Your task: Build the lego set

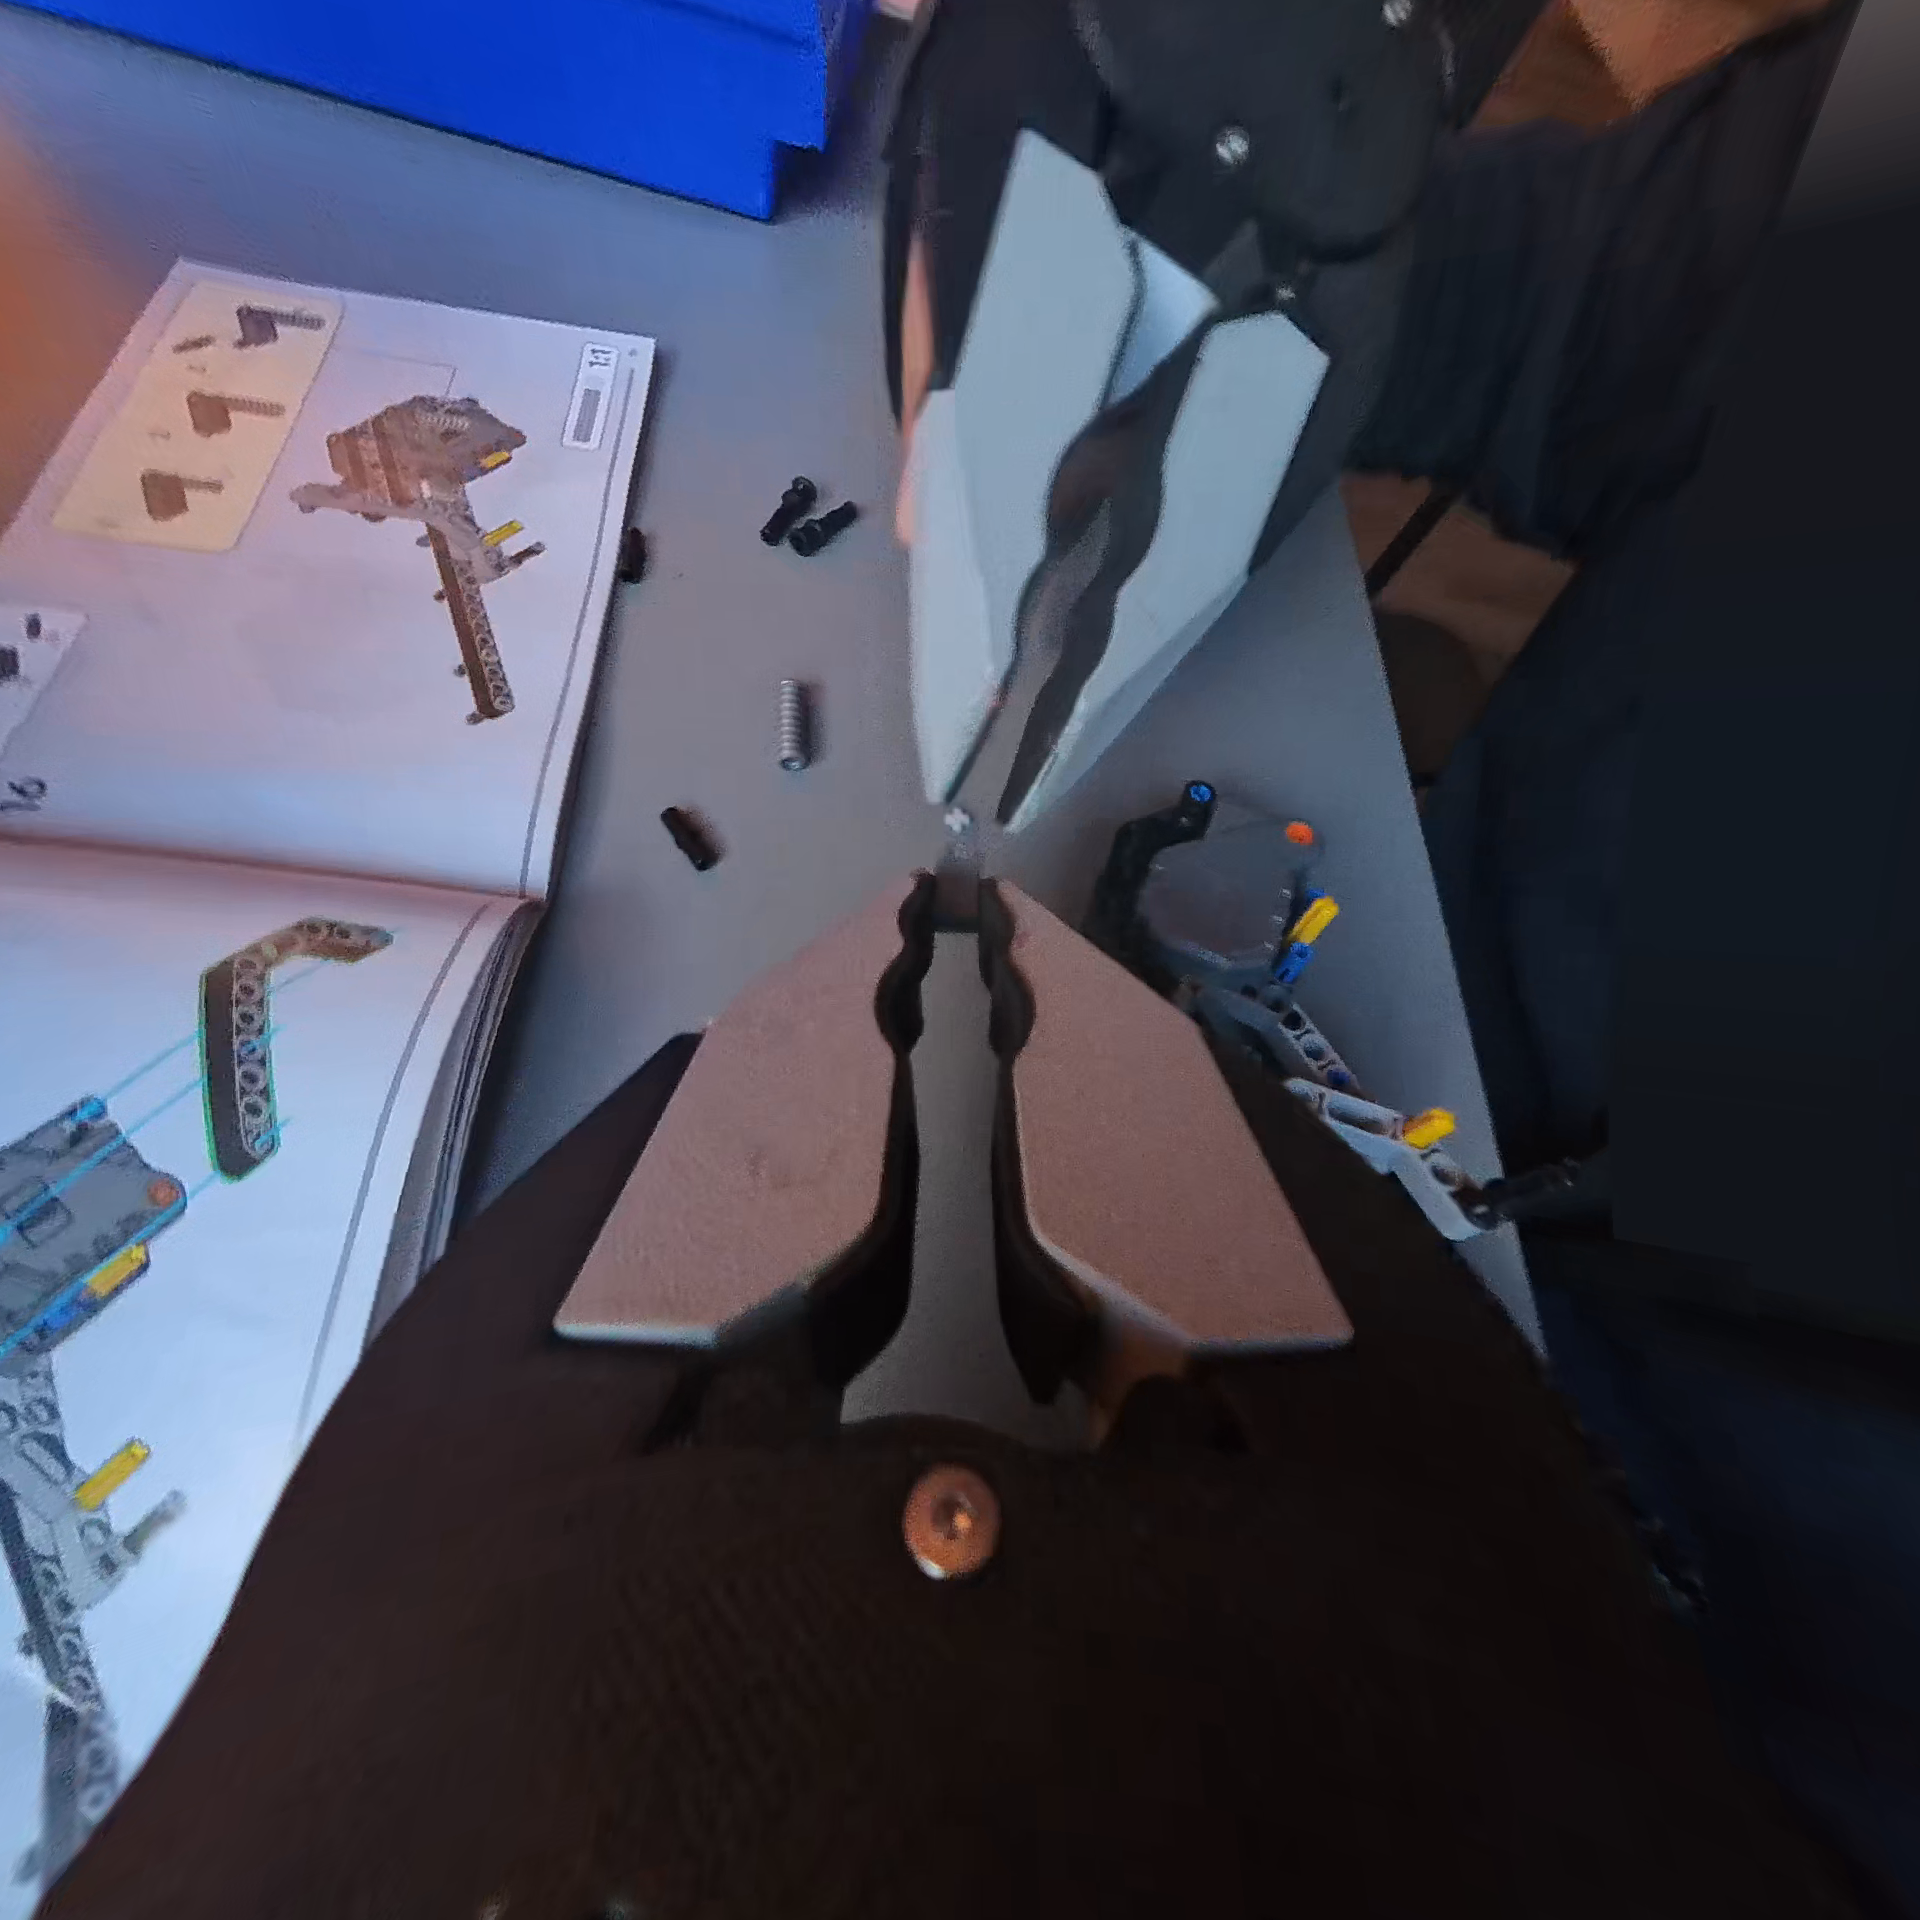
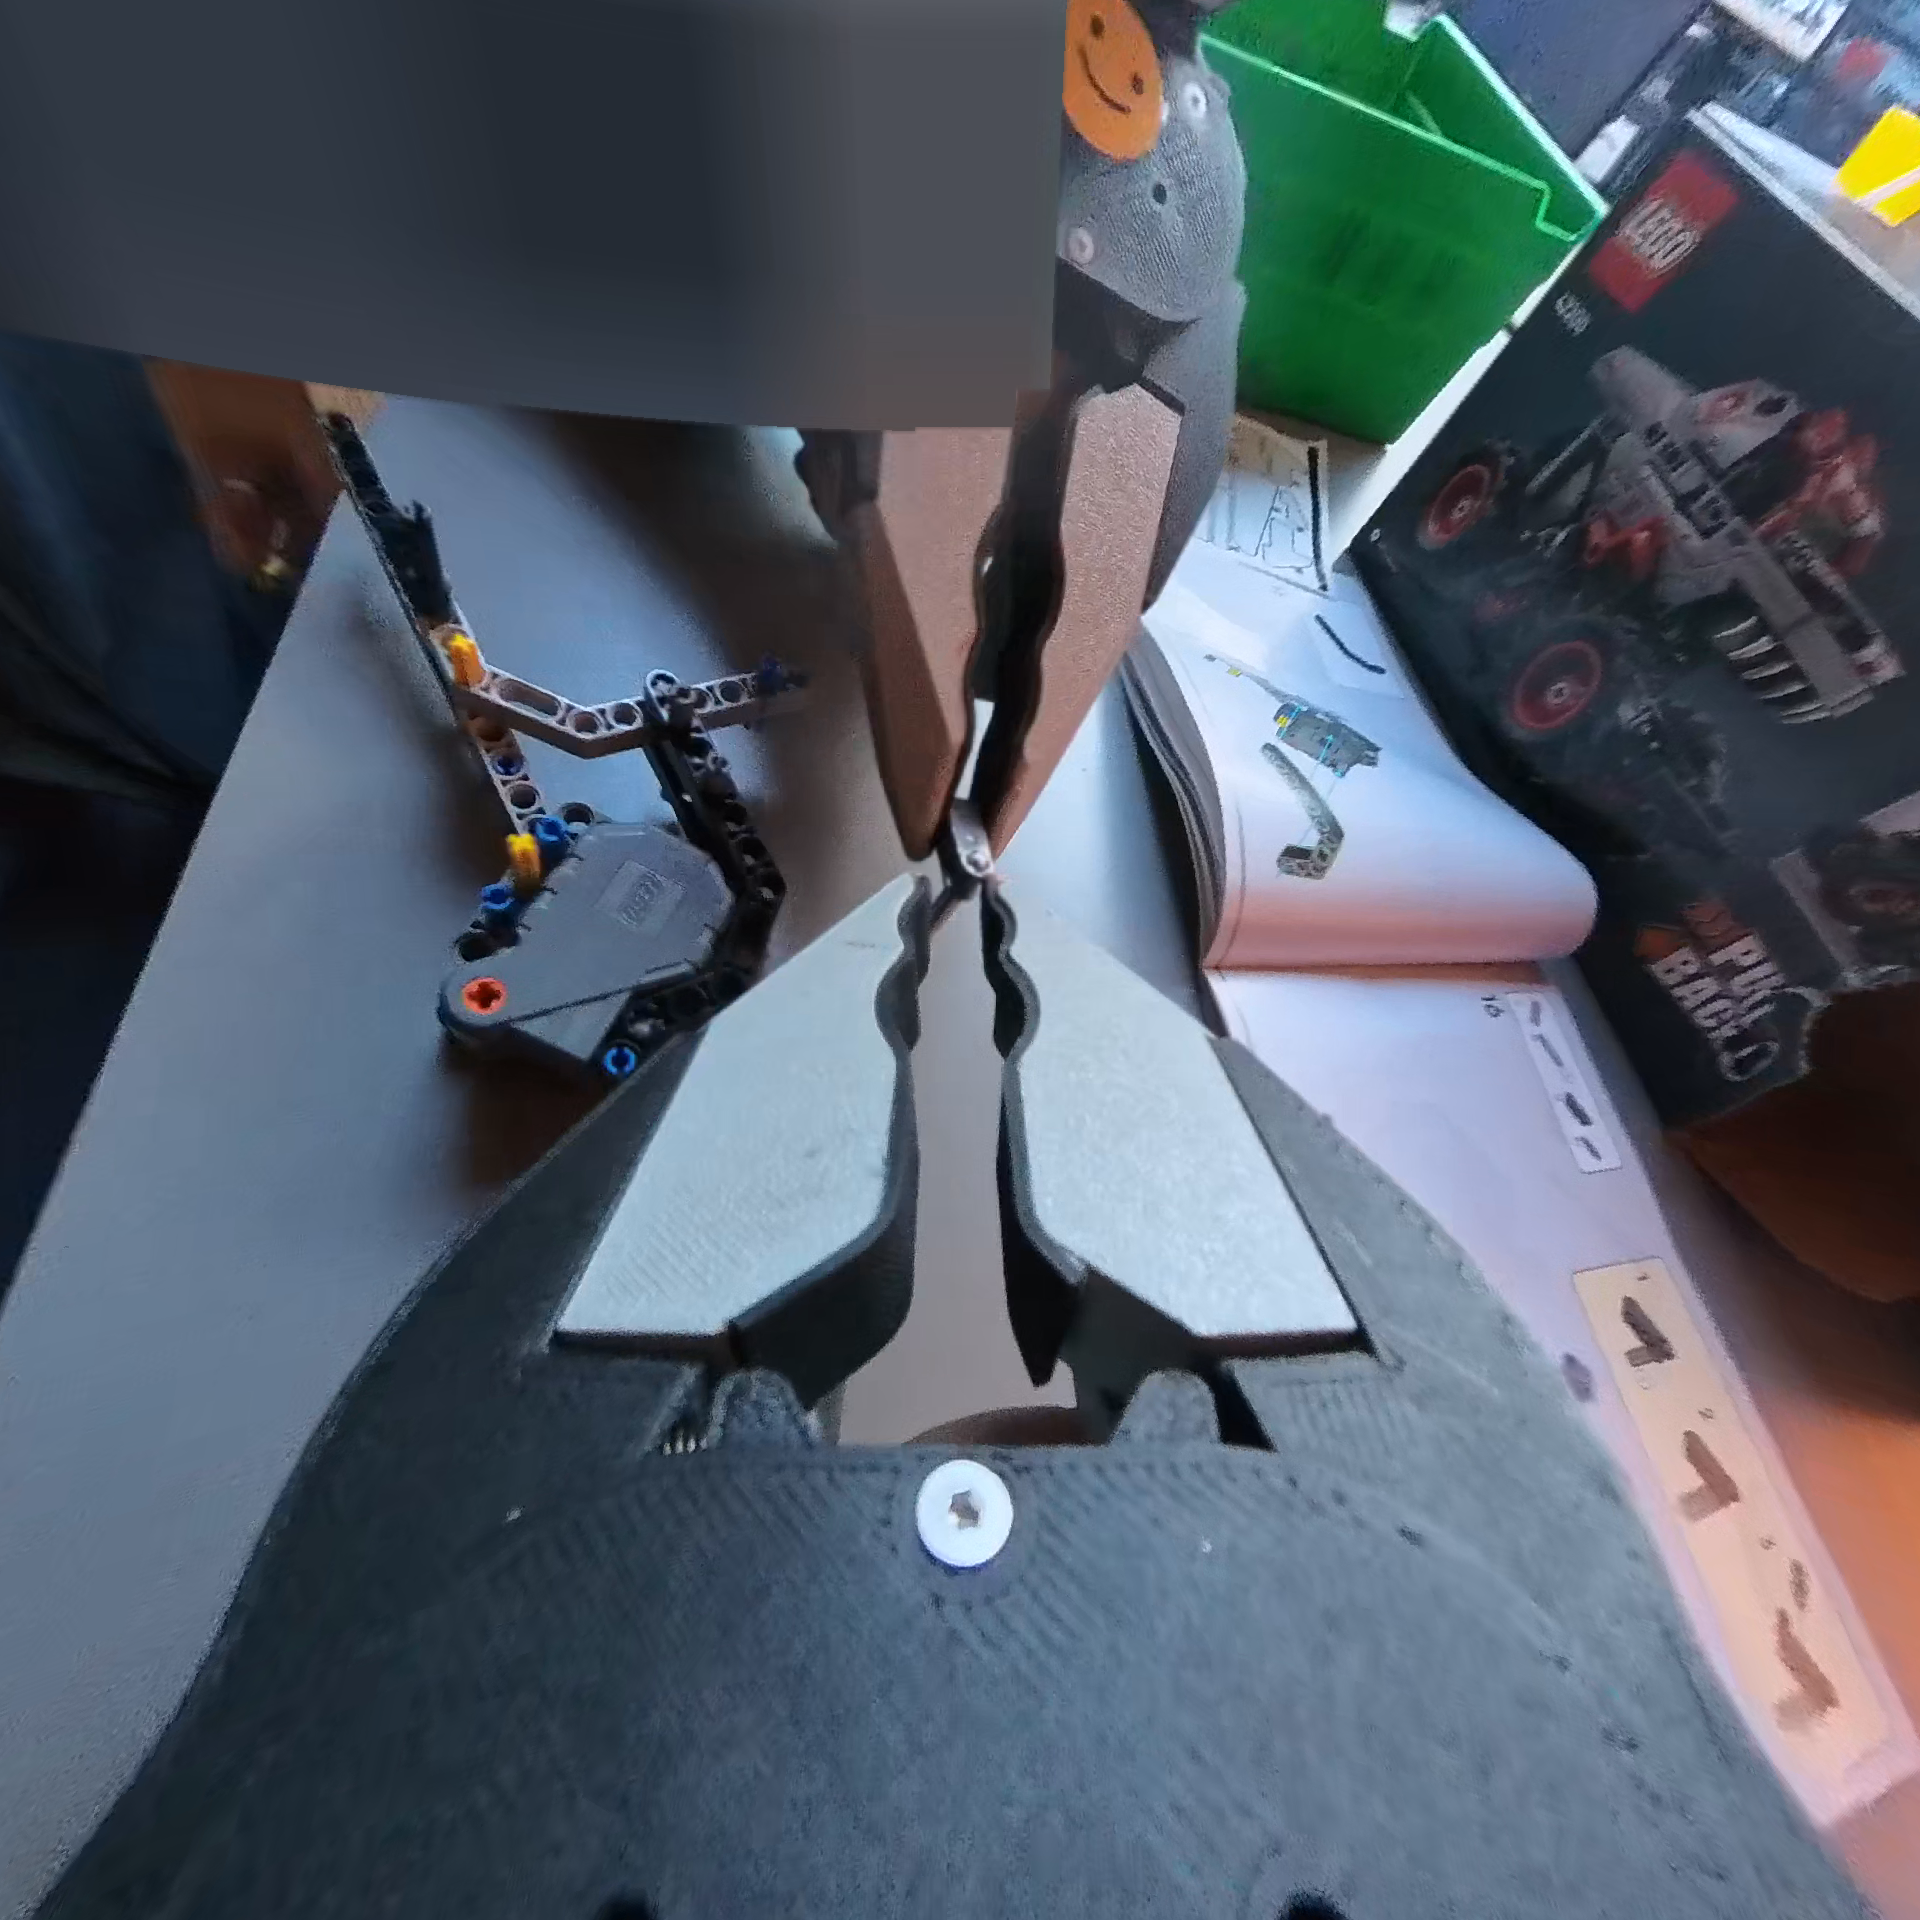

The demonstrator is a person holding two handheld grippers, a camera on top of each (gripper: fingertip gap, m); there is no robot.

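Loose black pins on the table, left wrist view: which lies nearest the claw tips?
The single black pin, below the grey spring. The paired pins lie farther up.

Right gripper (image 2: 961,899) and left gripper (image 2: 961,821) pinch one small grey piece (image 2: 968,850) (tip to tip); assembly (image 2: 592,831) beside.

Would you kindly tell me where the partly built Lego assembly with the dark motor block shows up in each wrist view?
Left wrist view: partly built assembly sits right of centre, beside the left gripper.
Right wrist view: it lies left of centre on the table.
Shared landmark: open instruction booklet.
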